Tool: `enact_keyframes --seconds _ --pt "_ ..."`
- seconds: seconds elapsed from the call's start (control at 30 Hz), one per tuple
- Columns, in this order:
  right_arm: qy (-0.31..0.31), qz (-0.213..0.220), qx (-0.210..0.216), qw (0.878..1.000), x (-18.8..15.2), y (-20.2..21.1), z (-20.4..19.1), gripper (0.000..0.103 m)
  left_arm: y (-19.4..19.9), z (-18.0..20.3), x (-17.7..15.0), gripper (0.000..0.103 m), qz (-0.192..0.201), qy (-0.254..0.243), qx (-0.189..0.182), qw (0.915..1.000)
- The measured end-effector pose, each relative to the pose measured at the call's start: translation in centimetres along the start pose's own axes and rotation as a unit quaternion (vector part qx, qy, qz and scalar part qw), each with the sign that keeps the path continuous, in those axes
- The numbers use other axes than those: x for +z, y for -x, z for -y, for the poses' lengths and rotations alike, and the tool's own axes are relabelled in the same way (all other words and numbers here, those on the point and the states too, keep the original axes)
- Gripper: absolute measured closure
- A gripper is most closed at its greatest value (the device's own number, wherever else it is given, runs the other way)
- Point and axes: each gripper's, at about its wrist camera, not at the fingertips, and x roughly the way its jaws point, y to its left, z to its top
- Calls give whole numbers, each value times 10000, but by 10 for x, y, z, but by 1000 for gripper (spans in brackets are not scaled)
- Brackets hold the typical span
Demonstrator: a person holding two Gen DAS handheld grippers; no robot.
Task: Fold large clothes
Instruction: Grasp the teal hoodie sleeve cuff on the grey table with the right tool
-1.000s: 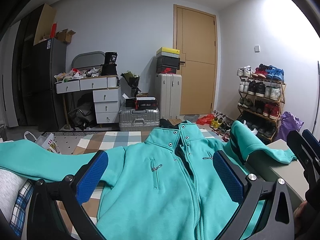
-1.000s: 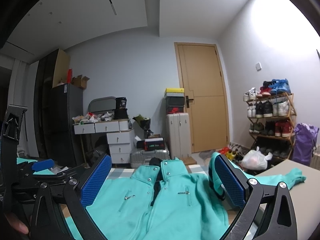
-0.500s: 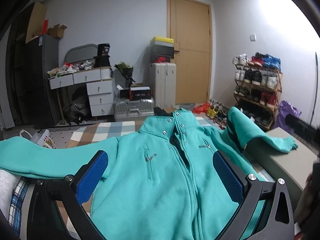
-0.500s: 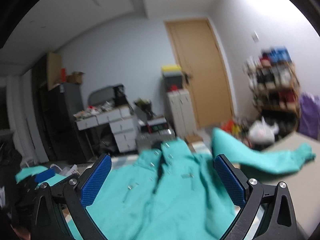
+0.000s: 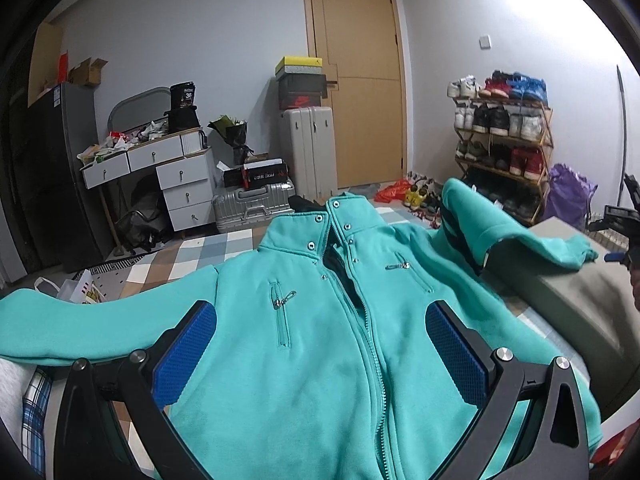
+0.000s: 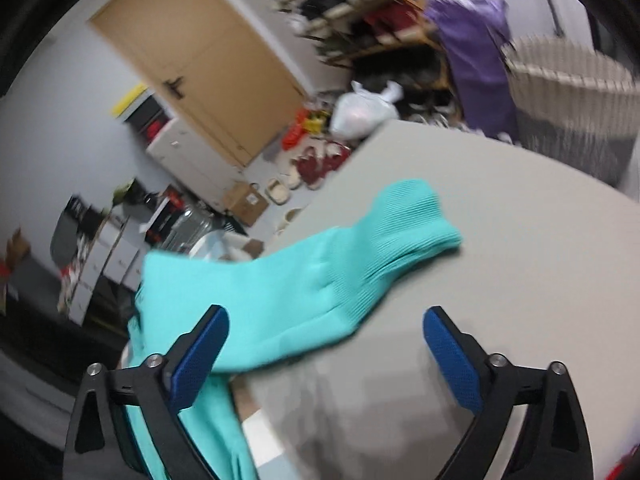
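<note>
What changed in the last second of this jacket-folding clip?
The right gripper swung away from the teal fleece jacket's front and rolled to face its right sleeve cuff on the grey surface; its jaws are closing, gripping nothing. The left gripper, open, barely moved. The jacket lies unchanged.

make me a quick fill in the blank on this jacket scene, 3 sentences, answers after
1. The jacket spread out below the left tool is coloured ____.
2. The ribbed cuff of its sleeve lies on a flat ____ surface.
3. On top of the upright pale suitcase by the door, the topmost box has a ____ lid.

Missing words: teal; grey; yellow
</note>
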Motion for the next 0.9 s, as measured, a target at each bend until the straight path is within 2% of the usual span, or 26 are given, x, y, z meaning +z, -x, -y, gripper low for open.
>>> enact_keyframes --seconds 0.17,0.2,0.27,0.33,0.37,0.4,0.47,0.57,0.7,0.77,0.87,0.9 --pt "-342 -261 -290 9987 13 -28 14 22 -5 6 -3 1 -107 -151 82 9998" --pt "-356 -320 -322 9983 17 -34 13 29 -6 7 -3 1 -124 -184 100 9997" --pt "-149 -255 -585 9978 20 -40 5 35 -9 10 -4 1 -183 -251 141 9994" --pt "232 -248 -1010 9943 24 -48 -6 54 -12 12 -5 1 -239 -290 155 9992" --pt "372 -234 -1229 9914 23 -51 -10 71 -14 13 -6 1 -273 -310 169 9990" --pt "425 -192 -1293 9905 25 -53 -8 80 -15 14 -6 1 -301 -328 181 9988" --pt "596 60 -1505 9868 28 -49 -13 88 -16 17 -6 1 -339 -355 211 9986" --pt "926 503 -1964 9749 43 -33 -19 90 -16 19 -6 1 -360 -372 235 9984" --pt "817 1018 -2399 9620 79 -1 -14 90 -13 21 -4 1 -302 -403 263 9984" --pt "776 1372 -2679 9505 97 21 -11 90 -11 20 -4 1 -243 -442 312 9982" --pt "856 1599 -2913 9393 111 36 -14 90 -9 16 -4 1 -186 -475 416 9978" --pt "861 1642 -2892 9392 114 37 -16 91 -8 14 -4 1 -179 -466 440 9978"
